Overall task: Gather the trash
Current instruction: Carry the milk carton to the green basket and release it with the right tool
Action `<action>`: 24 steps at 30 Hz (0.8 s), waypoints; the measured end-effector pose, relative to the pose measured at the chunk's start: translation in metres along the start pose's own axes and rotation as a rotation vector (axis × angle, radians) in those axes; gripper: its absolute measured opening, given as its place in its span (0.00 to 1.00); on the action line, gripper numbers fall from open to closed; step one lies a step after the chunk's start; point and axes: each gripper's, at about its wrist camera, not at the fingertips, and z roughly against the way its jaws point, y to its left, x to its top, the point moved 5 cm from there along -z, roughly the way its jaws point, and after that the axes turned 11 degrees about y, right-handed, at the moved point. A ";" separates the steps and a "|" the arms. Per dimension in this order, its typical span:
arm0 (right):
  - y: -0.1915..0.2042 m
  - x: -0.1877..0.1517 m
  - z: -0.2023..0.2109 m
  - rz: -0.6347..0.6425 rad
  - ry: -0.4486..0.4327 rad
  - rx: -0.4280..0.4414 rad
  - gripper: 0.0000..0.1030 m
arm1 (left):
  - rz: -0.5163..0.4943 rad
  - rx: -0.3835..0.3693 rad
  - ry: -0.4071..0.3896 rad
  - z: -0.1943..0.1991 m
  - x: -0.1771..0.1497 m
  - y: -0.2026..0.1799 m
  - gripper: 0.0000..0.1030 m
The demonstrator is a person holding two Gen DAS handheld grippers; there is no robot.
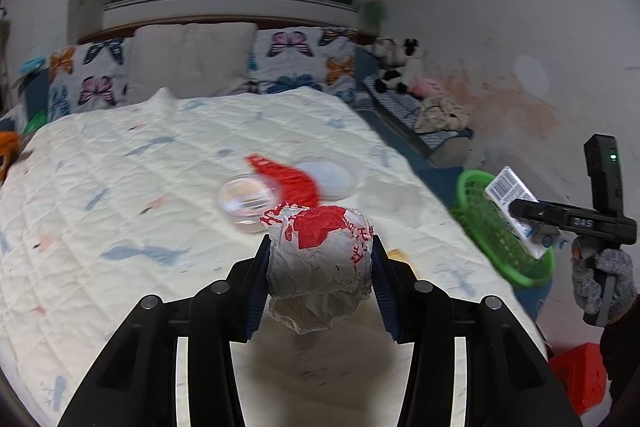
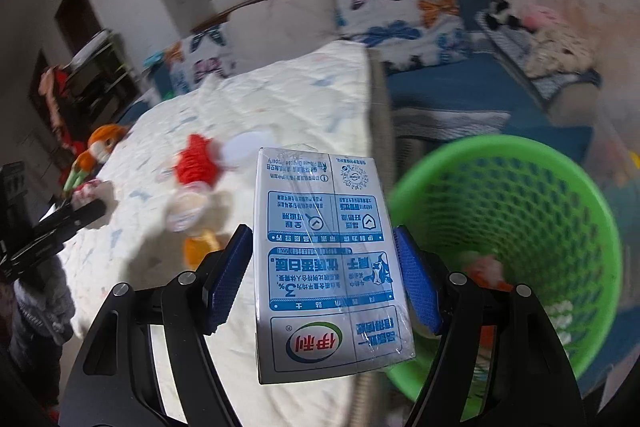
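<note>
A crumpled white paper ball with red print (image 1: pixel 320 259) is pinched between the blue pads of my left gripper (image 1: pixel 322 247), above the quilted bed (image 1: pixel 120 187). My right gripper (image 2: pixel 322 233) is shut on a white and blue milk carton (image 2: pixel 328 267), held at the bed's edge beside the green mesh basket (image 2: pixel 520 227). The left wrist view shows that carton (image 1: pixel 506 189) over the basket (image 1: pixel 500 239). On the bed lie a red wrapper (image 1: pixel 288 179), a clear plastic cup (image 1: pixel 248 199), a white lid (image 1: pixel 328 175) and an orange scrap (image 2: pixel 200 247).
Butterfly pillows (image 1: pixel 296 59) line the headboard. Plush toys (image 1: pixel 400 67) sit on a side bench. An orange toy (image 2: pixel 100 147) lies at the bed's far side. A red stool (image 1: pixel 580 375) stands on the floor near a gloved hand (image 1: pixel 604 279). The basket holds some scraps (image 2: pixel 484 267).
</note>
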 end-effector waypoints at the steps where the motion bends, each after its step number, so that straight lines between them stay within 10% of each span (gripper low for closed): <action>1: -0.008 -0.001 0.002 -0.015 -0.004 -0.012 0.69 | -0.010 -0.010 0.001 -0.002 0.002 -0.007 0.44; 24: -0.116 -0.014 0.006 -0.203 -0.025 -0.162 0.76 | -0.197 -0.129 0.044 -0.044 0.034 -0.129 0.44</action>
